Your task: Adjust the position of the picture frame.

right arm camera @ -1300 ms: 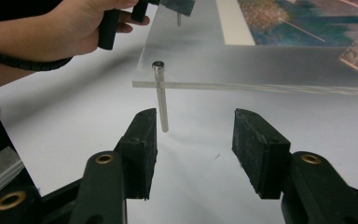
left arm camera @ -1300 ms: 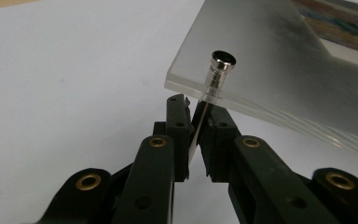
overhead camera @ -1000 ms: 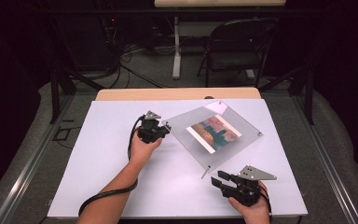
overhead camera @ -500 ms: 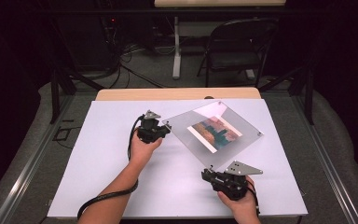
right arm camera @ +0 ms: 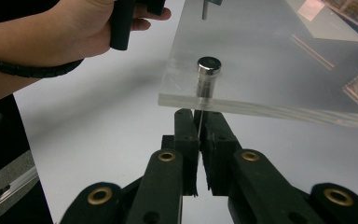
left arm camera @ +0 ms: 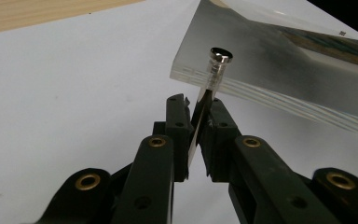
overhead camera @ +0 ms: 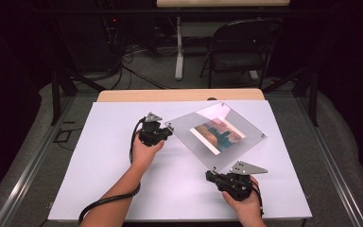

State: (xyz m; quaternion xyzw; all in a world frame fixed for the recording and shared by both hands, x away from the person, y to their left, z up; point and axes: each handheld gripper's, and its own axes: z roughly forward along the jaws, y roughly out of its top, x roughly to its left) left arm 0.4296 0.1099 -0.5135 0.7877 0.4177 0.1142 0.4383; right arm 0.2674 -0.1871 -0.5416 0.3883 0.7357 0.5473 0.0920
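Note:
A clear acrylic photo frame [overhead camera: 246, 142] with a colourful picture [overhead camera: 216, 135] inside stands tilted on the white table, propped on thin metal posts at its corners. My left gripper [overhead camera: 168, 128] is at the frame's left corner. Its jaws [left arm camera: 197, 116] are shut on the post under the silver cap [left arm camera: 220, 55]. My right gripper [overhead camera: 211, 175] is at the near corner. Its jaws have just been closing and now [right arm camera: 198, 126] pinch the thin post below another silver cap [right arm camera: 209, 64].
White sheet [overhead camera: 113, 189] covers the table; a wooden strip [overhead camera: 179, 95] shows along its far edge. A folding chair [overhead camera: 241, 47] and floor cables stand beyond the table. The left hand [right arm camera: 74, 32] appears in the right gripper view.
The right hand moved left and up to the frame's near corner, and its jaws closed on the post there. The left hand and the frame stayed put.

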